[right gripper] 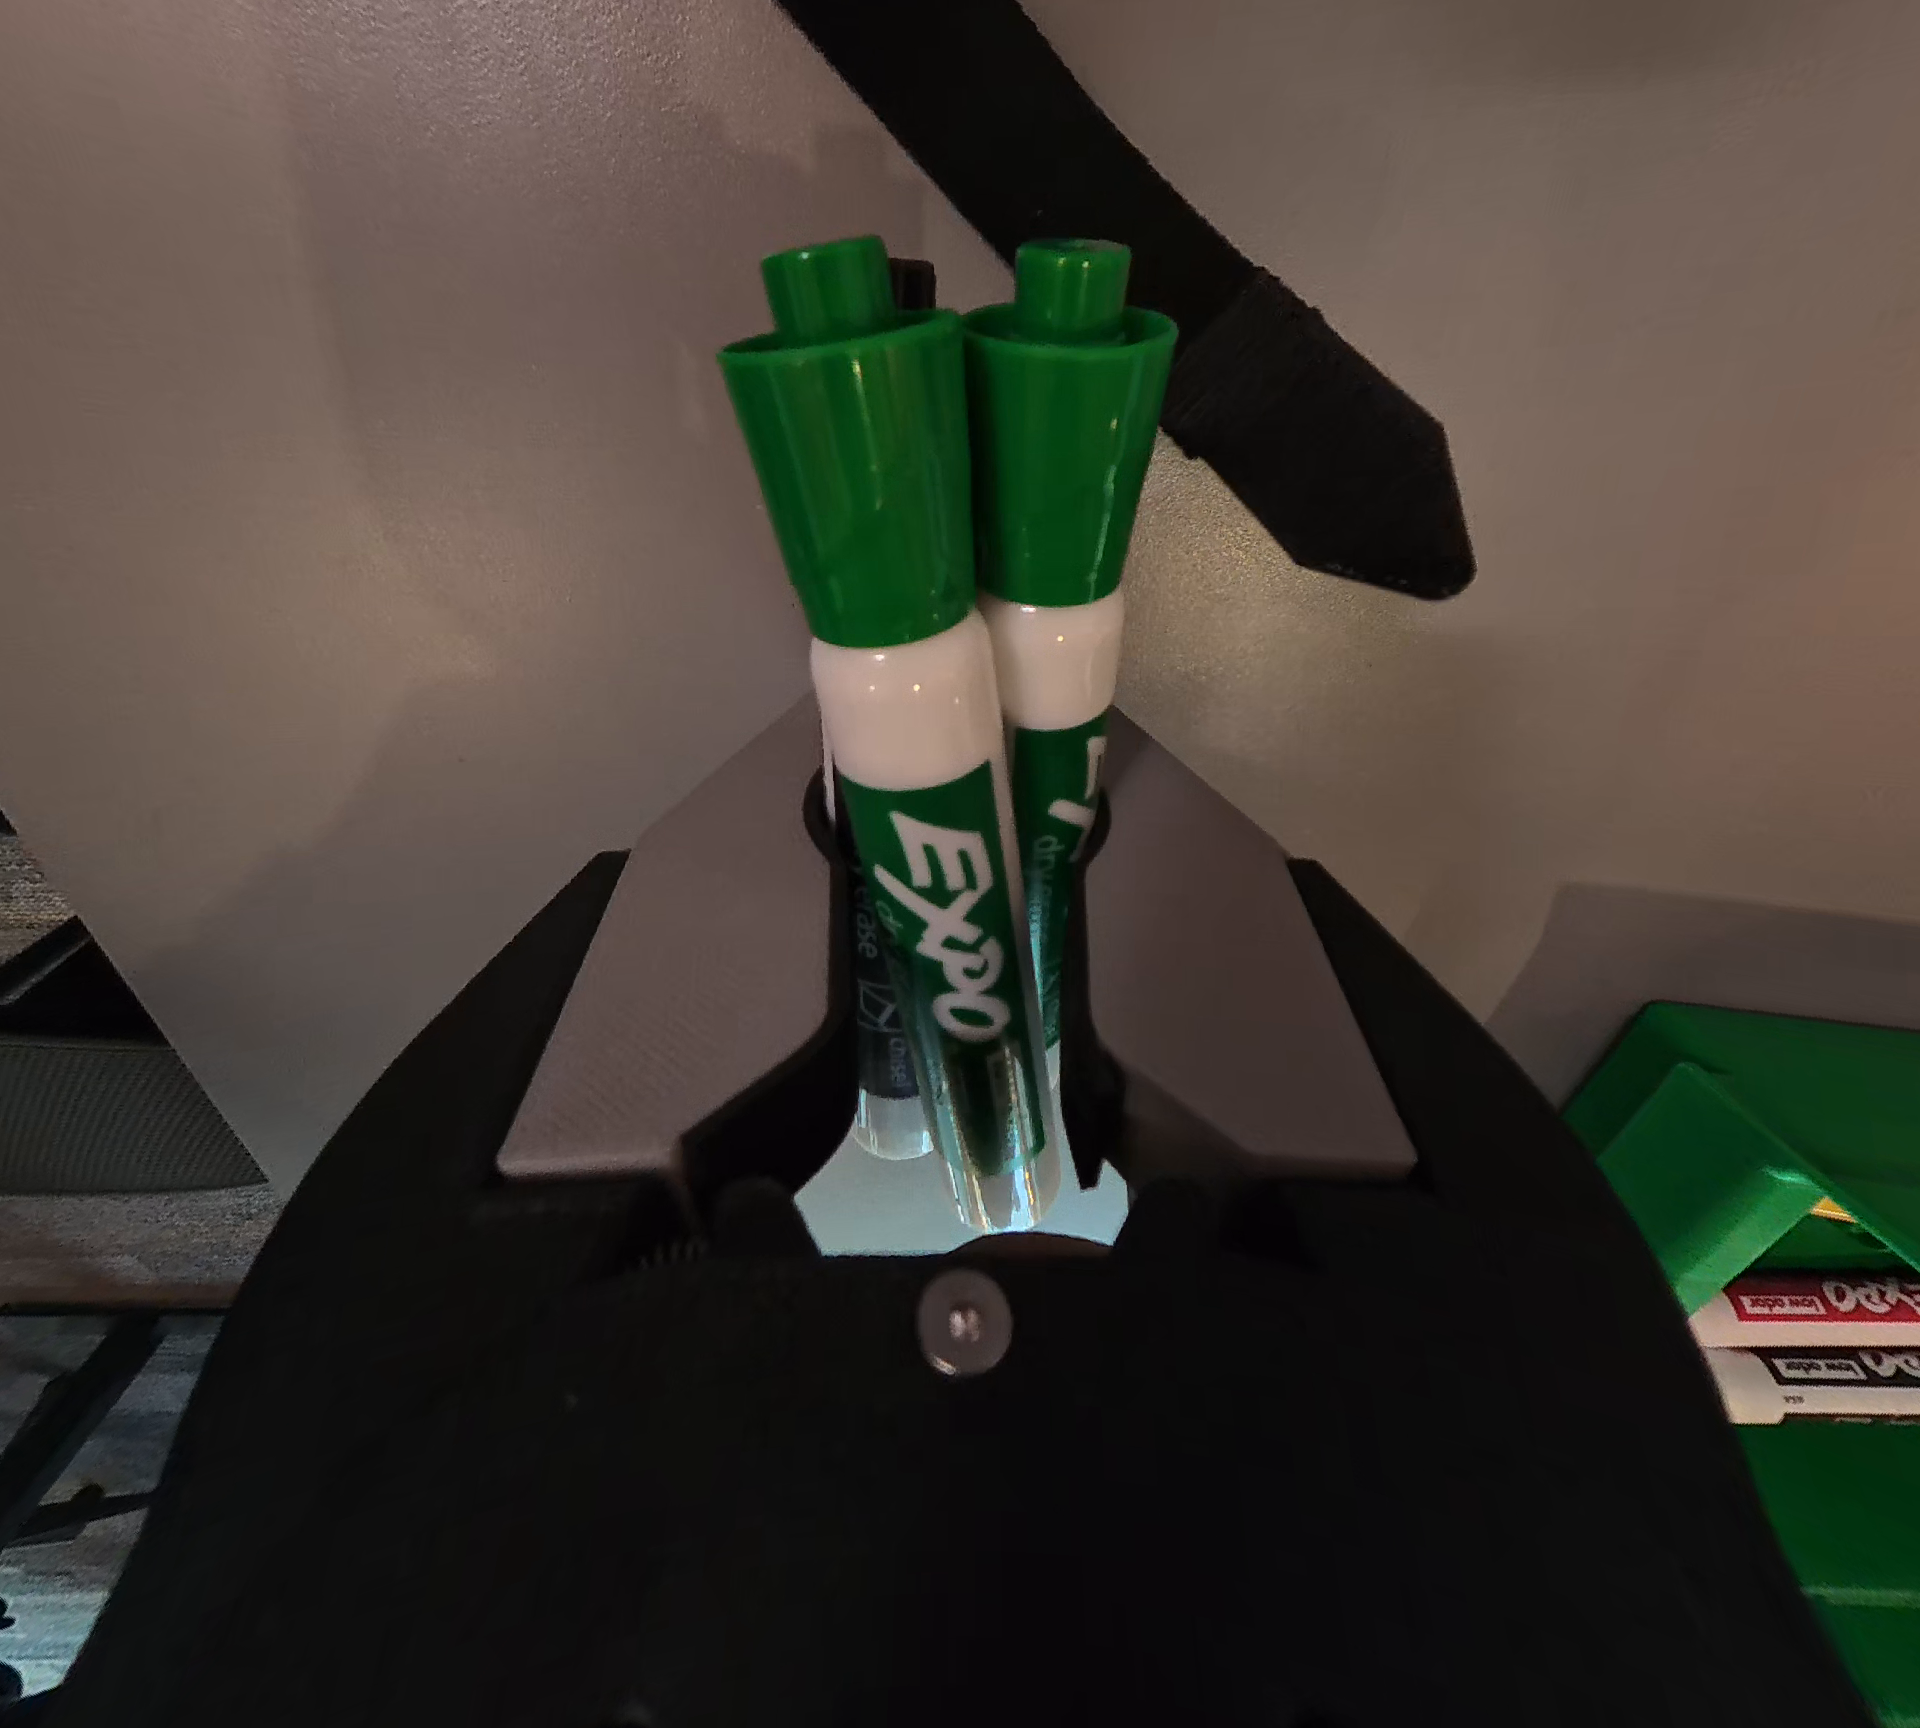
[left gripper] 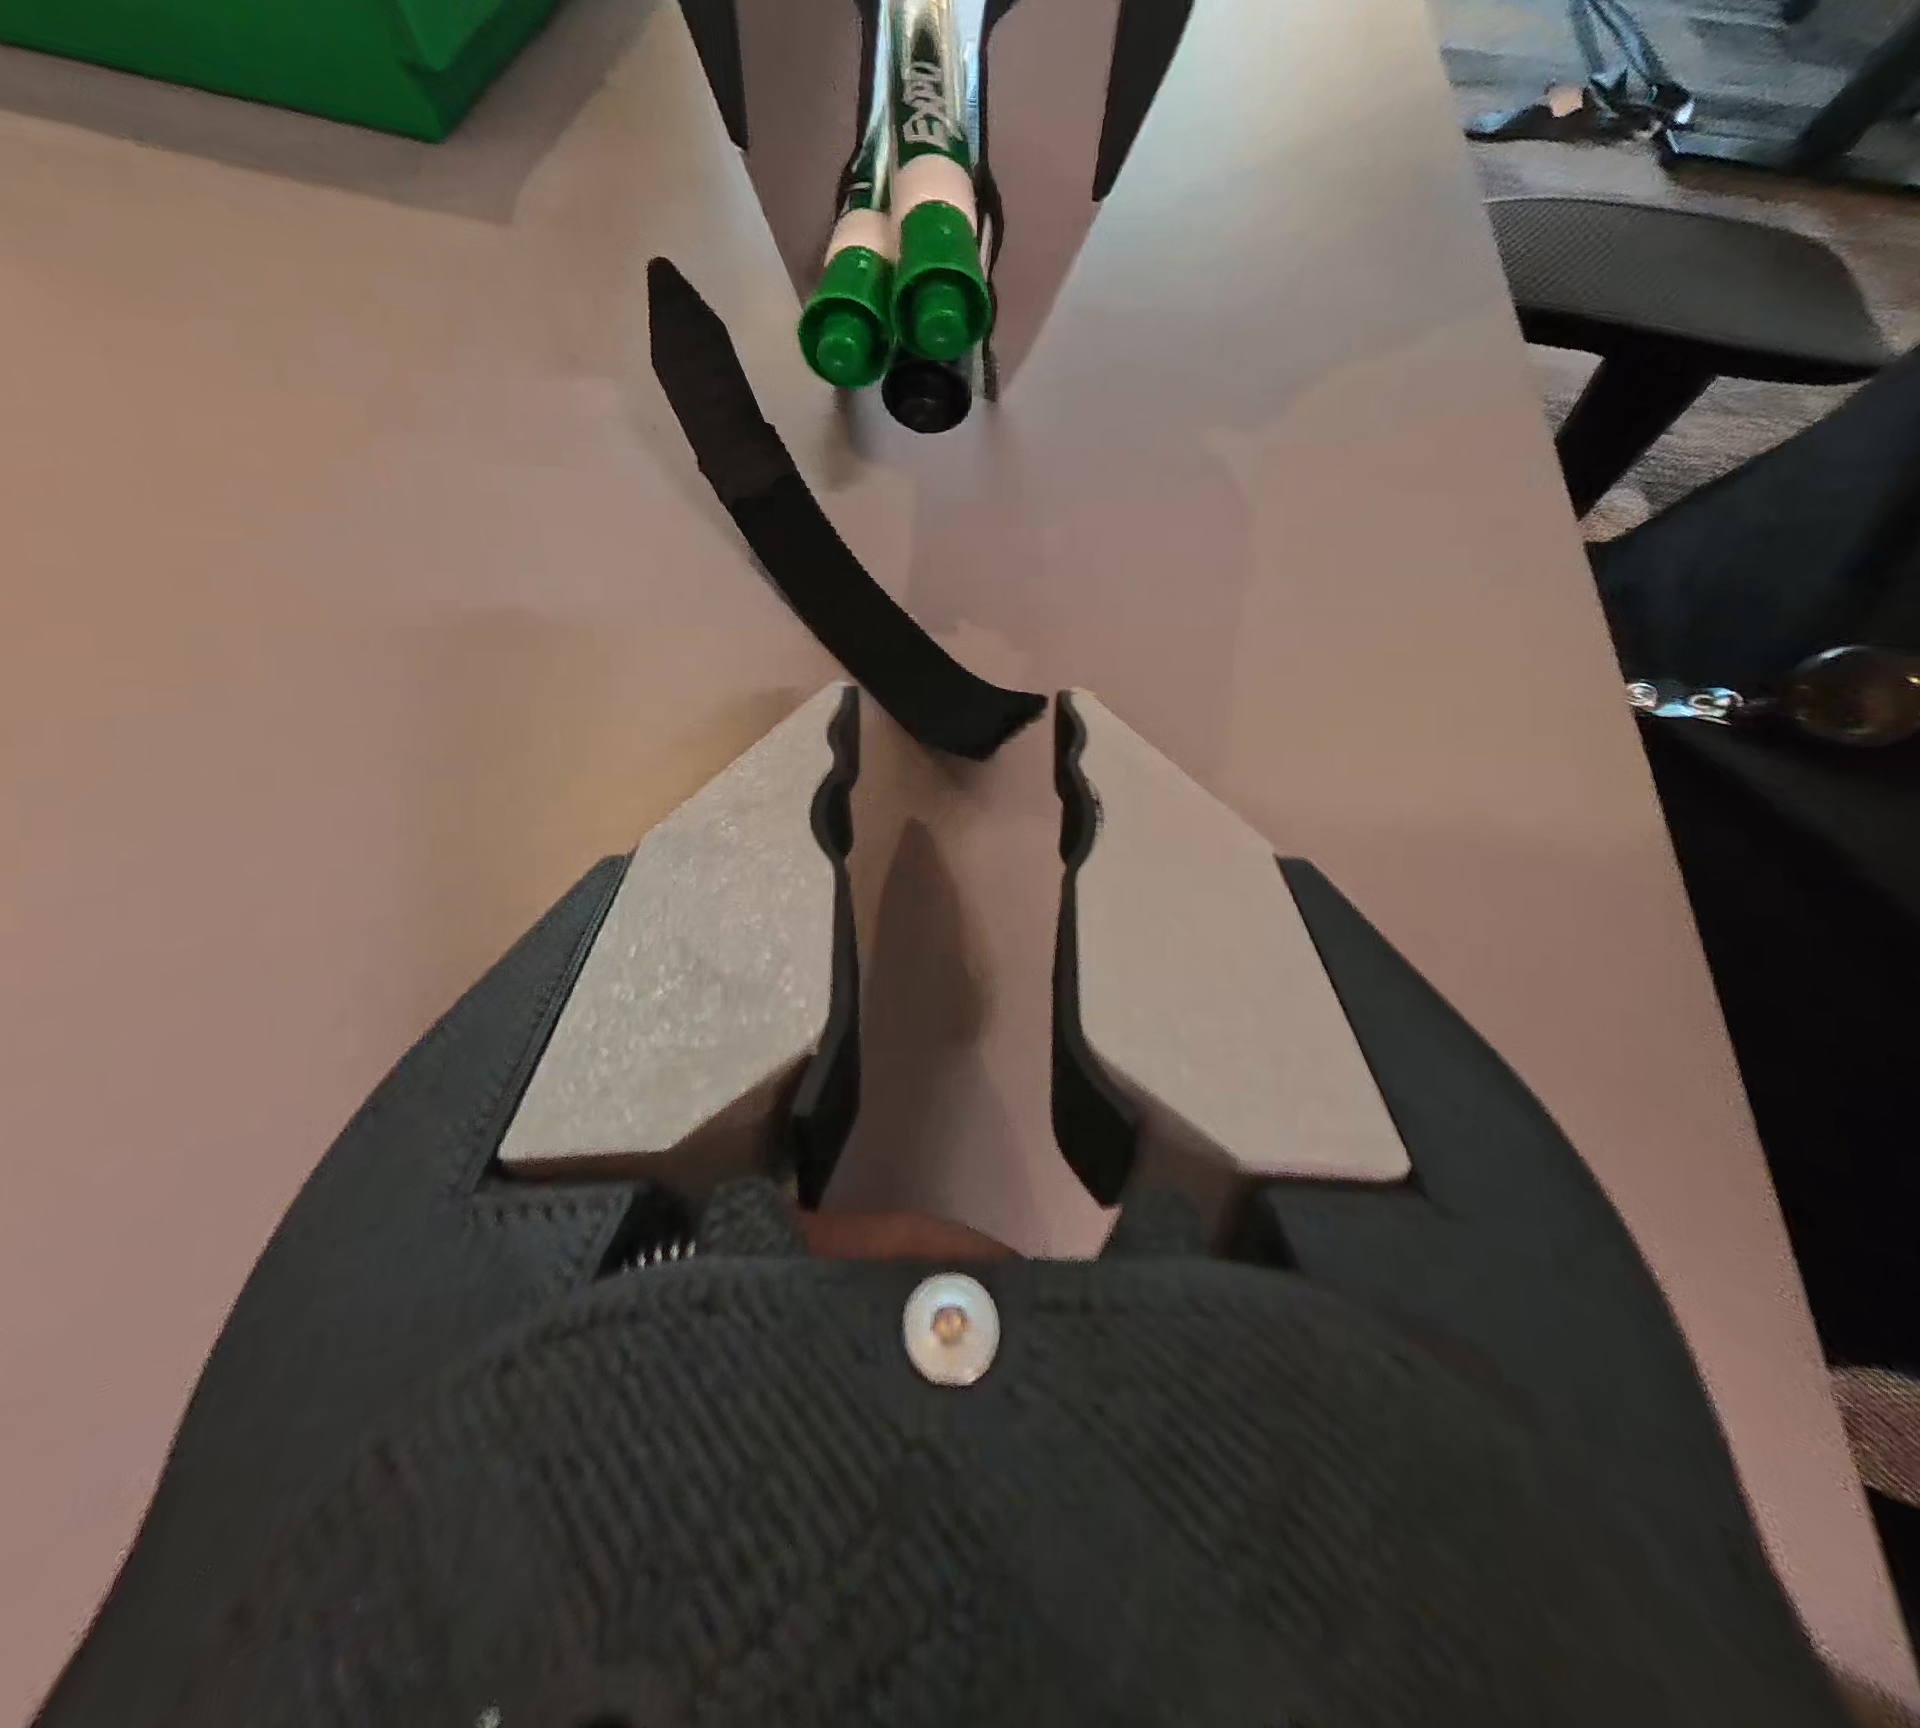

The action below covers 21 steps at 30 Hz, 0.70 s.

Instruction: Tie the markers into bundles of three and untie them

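Three markers [right gripper: 935, 743], light, stiff and slick, are sitting clamped at mid-barrel in the right gripper [right gripper: 958, 831], while beside them the left gripper [left gripper: 956, 743] is standing apart around the limp strap's [left gripper: 831, 556] end, its best hold.

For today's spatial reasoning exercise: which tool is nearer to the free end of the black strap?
Left. The left tool stands open, the strap's free end between its tips. The right tool is farther off, clamped on the three markers.
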### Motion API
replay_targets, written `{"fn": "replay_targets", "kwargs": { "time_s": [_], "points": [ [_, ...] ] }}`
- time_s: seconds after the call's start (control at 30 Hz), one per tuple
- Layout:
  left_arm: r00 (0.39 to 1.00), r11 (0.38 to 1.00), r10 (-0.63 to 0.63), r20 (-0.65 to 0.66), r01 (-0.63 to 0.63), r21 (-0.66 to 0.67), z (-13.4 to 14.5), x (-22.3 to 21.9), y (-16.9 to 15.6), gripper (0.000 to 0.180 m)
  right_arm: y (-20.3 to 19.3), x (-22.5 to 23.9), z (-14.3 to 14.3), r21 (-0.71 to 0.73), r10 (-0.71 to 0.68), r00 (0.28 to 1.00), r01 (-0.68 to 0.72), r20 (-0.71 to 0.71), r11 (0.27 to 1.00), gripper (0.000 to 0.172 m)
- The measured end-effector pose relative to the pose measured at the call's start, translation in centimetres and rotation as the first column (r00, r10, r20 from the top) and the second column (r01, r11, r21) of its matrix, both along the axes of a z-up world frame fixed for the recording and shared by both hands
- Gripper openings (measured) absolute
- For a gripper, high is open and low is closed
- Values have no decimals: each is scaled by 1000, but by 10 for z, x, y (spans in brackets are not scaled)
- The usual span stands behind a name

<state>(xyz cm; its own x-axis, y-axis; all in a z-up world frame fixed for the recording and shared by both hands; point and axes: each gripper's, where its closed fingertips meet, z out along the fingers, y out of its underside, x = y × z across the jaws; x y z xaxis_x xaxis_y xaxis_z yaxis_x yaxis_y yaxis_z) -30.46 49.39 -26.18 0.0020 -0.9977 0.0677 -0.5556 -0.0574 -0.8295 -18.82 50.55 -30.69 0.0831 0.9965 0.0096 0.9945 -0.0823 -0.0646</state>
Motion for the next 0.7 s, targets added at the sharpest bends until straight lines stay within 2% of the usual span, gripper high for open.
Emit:
{"fn": "replay_targets", "kwargs": {
  "time_s": [0.1, 0.23, 0.37, 0.6, 0.7],
  "points": [
    [998, 999, -30, -46, 28, -38, -9, 0, -6, 34, 0, 0, 0, -1, 0, 1000, 0, 4, 1000, 37],
    [991, 999, 4, -132, 1, 37, -24, -7, 3, 32, -1, 0, 0, 0, 0, 1000, 0, 3, 1000, 37],
    [993, 1000, -22, -115, 24, 15, -24, -4, -2, 24, -1, 1, 0, 0, 1, 1000, -1, 5, 1000, 37],
    [986, 997, -59, -154, 65, 36, -33, 7, -12, 27, -2, 1, 0, 0, -1, 1000, 1, 4, 1000, 37],
    [991, 997, -68, -119, 70, 14, -29, 10, -15, 28, -2, 1, 0, -1, -2, 1000, 2, 3, 1000, 37]
  ]
}}
